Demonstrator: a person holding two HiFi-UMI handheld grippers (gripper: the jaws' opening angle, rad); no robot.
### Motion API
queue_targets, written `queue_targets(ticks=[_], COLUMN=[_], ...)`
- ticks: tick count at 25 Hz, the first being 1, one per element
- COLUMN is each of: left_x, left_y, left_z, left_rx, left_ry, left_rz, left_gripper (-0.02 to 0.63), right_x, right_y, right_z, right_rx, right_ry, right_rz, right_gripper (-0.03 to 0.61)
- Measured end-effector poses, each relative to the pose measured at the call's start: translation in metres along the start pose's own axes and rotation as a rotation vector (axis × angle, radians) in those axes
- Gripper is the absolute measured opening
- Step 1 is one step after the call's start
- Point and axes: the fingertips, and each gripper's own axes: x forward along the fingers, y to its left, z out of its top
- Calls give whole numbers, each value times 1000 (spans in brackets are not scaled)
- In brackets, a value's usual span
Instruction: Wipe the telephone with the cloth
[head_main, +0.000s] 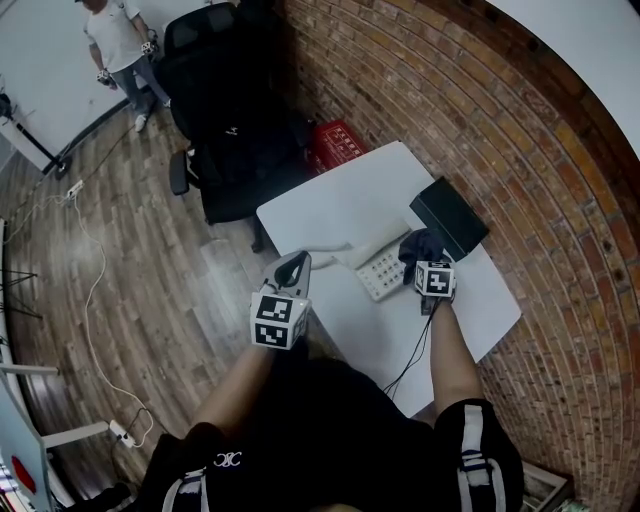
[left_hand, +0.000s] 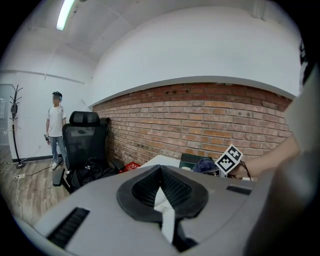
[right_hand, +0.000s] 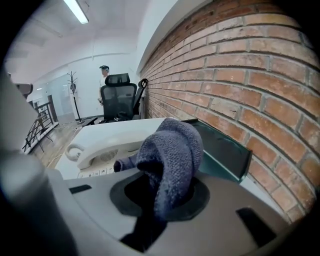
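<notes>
Nearest: L gripper (head_main: 292, 268) hangs at the near edge of the white table (head_main: 340, 205), jaws closed together w/ nothing btwn them, well apart from the phone, so nothing is steadying the set. R gripper (head_main: 424, 258) is clamped on a bunched dark blue cloth (right_hand: 170, 155). The wad bulges up over the jaws and one tail sticks out sideways. It sits at the right end of the telephone (head_main: 383, 268), which lies mid-table w/ its handset (right_hand: 100, 145) in the cradle. Can't tell if cloth is touching the phone yet. Risks, as I judge them: the phone looks light, so a one-sided push w/ the cloth could slide or spin it, prob. towards the near edge. A stroke along the top could lift the handset out of the cradle, and pressure on the keypad could press buttons. The loose tail might snag on the handset. The wad is thick, so hard jaw tips could scrape plastic if the grip is angled low. Just beyond, a black box (head_main: 450, 217) lies beside the phone's far end. Too long a stroke would bump it towards the brick wall (head_main: 480, 100). Further off: a black office chair (head_main: 230, 130) and a person standing (head_main: 120, 45), both well clear, no hazard.
</notes>
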Motion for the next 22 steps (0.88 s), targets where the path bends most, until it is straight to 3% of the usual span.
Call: queue_targets(ticks=[7,16,22], left_x=[0,-4,-9], left_y=[-8,-17,-18], left_z=[-4,-16,-17], left_rx=[-2,-11,-13], left_ry=[6,22,24], left_rz=[-16,-20,-16], left_gripper=[-5,-5,-5], right_x=[-11,-17,-21], right_y=[4,48,61], right_z=[-13,-31,-36], right_rx=[32,41,90], right_ry=[-13,-45,-73], right_rz=[-6,94,92], right_gripper=[40,40,40])
